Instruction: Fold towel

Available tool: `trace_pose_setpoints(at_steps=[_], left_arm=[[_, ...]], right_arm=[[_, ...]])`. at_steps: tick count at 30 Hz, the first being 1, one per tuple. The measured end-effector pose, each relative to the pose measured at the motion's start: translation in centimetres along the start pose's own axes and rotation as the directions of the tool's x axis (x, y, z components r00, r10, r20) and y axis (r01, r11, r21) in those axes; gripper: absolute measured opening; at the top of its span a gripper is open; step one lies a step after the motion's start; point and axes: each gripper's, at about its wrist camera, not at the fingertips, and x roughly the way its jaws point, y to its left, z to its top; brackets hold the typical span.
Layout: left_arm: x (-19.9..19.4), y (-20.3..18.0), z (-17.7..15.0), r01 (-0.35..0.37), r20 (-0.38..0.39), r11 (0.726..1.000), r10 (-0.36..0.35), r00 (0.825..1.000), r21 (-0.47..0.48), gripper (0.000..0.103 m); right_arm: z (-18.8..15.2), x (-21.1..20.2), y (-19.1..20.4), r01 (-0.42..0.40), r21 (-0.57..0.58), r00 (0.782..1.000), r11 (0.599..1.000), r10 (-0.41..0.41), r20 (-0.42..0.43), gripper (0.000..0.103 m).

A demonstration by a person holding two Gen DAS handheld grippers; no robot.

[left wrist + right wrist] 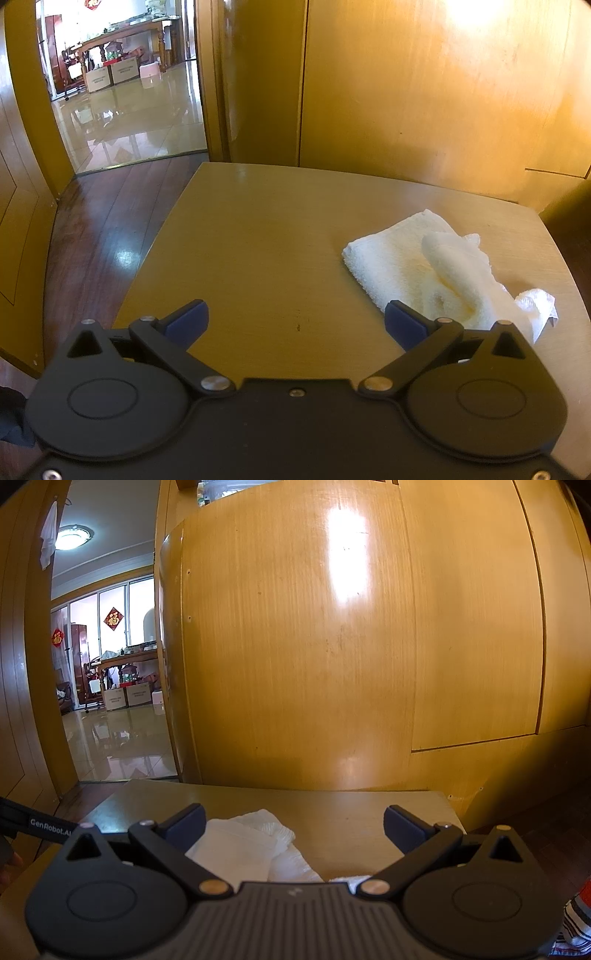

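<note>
left wrist view shows the white towel (pixel 436 269) lying loosely folded and rumpled near the tabletop's (pixel 258 240) right edge, both the left claw (pixel 295 323) and right claw (pixel 294 825) spread apart and empty, so tidying looks left.

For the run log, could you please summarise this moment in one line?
towel: rumpled on table | left gripper: open | right gripper: open

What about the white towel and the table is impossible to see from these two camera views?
- Towel, left wrist view: its near edge is hidden behind the left gripper, whose right finger covers it.
- Towel, right wrist view: its near part disappears under the right gripper body.
- Table: near edge hidden by the gripper bodies in both views.
- How many layers the towel has: unclear.
</note>
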Motion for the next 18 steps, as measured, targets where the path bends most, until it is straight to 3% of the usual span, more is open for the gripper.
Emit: trace_pose_setpoints(at_steps=[9,14,18], left_arm=[[-0.5,0.4,-0.1,0.014,0.004,1.000,-0.014,1.000,0.025,0.103],[-1.0,0.0,0.2,-0.009,0.045,0.997,0.005,0.999,0.079,0.103],[-0.7,-0.7,1.4,0.023,0.046,0.992,-0.029,0.998,0.127,0.103]], right_arm=[[0.0,0.2,0.0,-0.022,0.019,0.999,1.000,0.023,-0.043,0.103],[0.0,2.3,-0.7,-0.044,0.038,0.991,0.998,0.048,-0.126,0.103],[0.0,4.6,-1.4,-0.070,0.091,0.978,0.993,0.086,-0.191,0.103]])
